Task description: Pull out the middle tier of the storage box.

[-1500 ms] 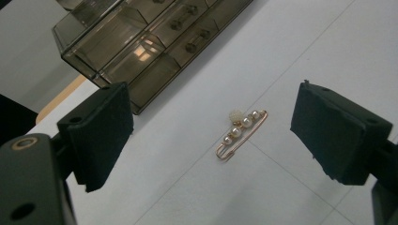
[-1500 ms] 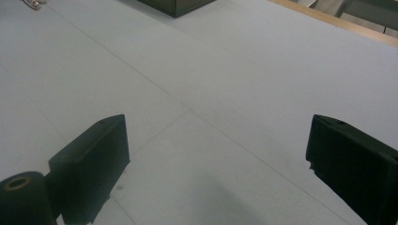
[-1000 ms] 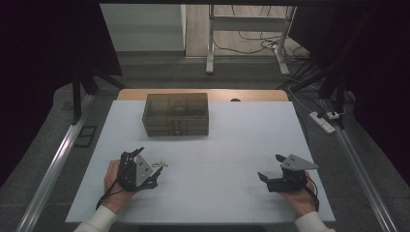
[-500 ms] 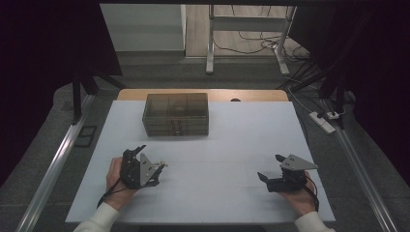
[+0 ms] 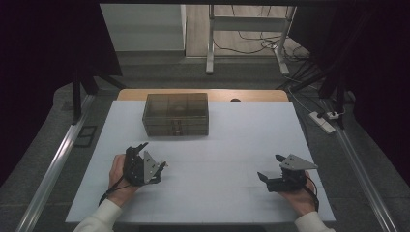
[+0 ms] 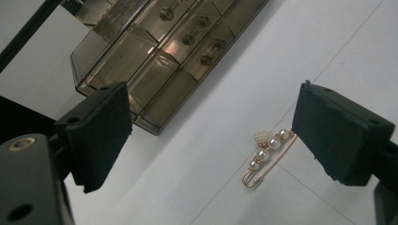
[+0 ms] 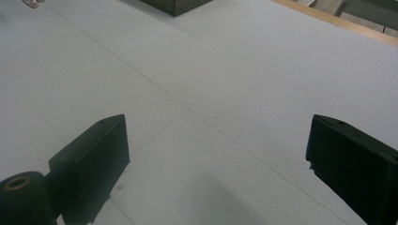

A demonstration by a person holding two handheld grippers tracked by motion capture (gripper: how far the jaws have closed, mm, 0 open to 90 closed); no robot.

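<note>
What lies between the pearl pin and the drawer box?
Nothing: in the left gripper view, only bare white table separates the pin from the box. The left hand-held gripper, jaws open, hovers beside the pin.

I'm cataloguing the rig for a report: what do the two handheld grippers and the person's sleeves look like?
Both are black two-jaw tools. The left gripper and the right gripper each carry a grey three-cornered plate on top, and a thin black cable trails from each. Their jaws end in blocky black pads with a matt, foam-like face. The person wears white long sleeves.
</note>
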